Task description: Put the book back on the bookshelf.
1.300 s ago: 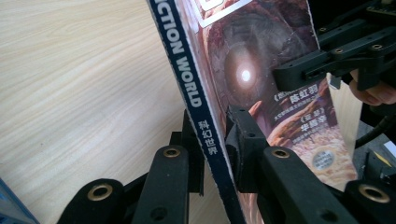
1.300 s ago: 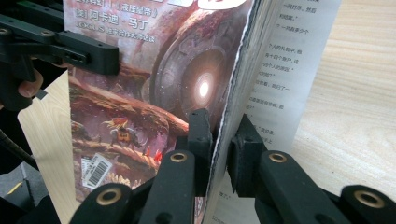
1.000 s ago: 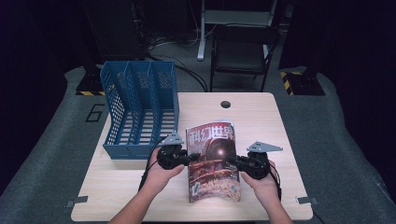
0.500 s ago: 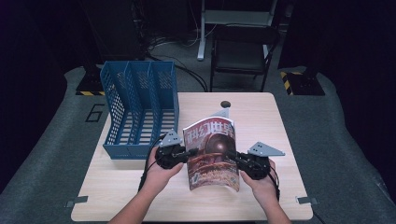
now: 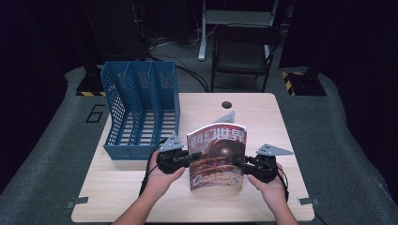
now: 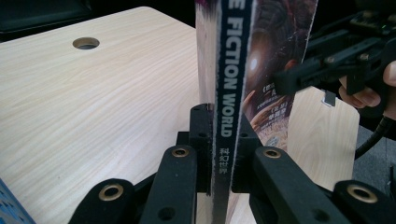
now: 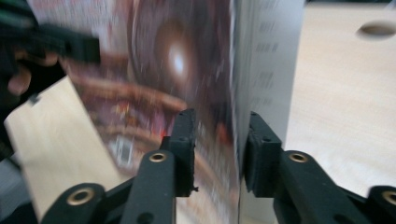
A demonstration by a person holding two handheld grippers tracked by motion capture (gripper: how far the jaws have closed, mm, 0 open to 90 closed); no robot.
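Item: a science-fiction magazine [image 5: 217, 157] was held upright on its lower edge on the counter [image 5: 263, 117], cover toward the person, near the front edge.
Left gripper: the left gripper [image 5: 187, 158] was clamped tight on the spine edge; in the left gripper view [image 6: 219, 140] both pads were pressed flat against the spine.
Right gripper: the right gripper [image 5: 240, 162] was at the open page edge; its jaws had just been opening, and in the right gripper view [image 7: 217, 140] the pages stood between the pads with a gap showing on both sides, so no grip was judged there.
Step in hand: judged as standing the magazine up for filing in the blue file rack [image 5: 141, 110].
Technique: the left grip should be kept firm and low on the spine so the magazine is not allowed to fan or droop; the right gripper should be drawn clear sideways without the loose pages being dragged.
Next move: the magazine should be carried left, kept vertical and lined up with a slot before being lowered.
Surroundings: the rack stood at the counter's left rear, just beside the left hand [image 5: 162, 180]; a cable hole [image 5: 227, 104] was seen at the rear; a dark chair [image 5: 241, 51] stood behind.
Obstruction: the rack's divider walls were judged the main catch point.
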